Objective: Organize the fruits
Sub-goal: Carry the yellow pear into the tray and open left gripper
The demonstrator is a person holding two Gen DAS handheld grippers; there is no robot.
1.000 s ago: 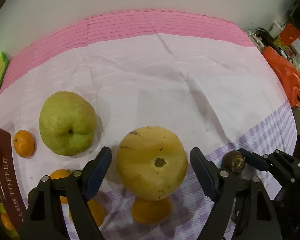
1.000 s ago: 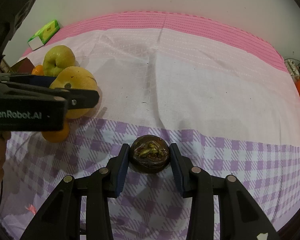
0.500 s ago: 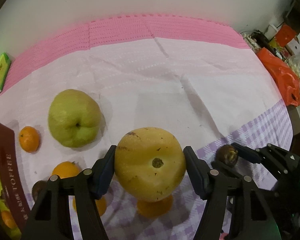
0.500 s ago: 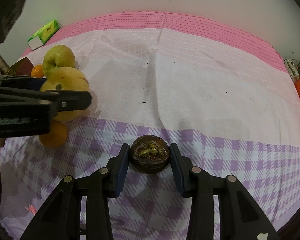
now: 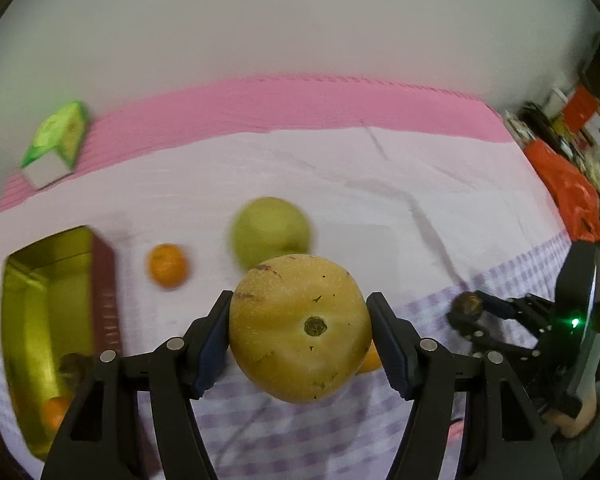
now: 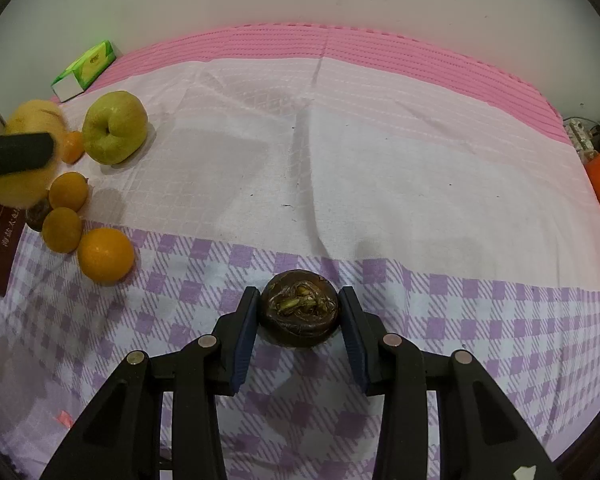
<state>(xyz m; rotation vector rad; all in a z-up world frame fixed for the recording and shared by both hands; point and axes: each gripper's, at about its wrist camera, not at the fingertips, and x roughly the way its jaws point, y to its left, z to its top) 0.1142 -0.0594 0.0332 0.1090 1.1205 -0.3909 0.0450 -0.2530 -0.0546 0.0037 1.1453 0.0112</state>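
Risk, left side: left gripper pinches the large yellow pear clear of the cloth, pads only on its round flanks, so it may slip before the gold tin, whose maroon wall print is blurred. Right gripper clamps the dark mangosteen on the checked cloth; overpressure could bruise it.

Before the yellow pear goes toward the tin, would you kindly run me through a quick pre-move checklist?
1. Left claw shut on the yellow pear: ok.
2. Pear clear of the cloth: ok.
3. Gold tin open with room inside: ok; an orange already lies in it.
4. Small orange and green pear clear of the path: cannot tell.
5. Right claw shut on the mangosteen: ok.
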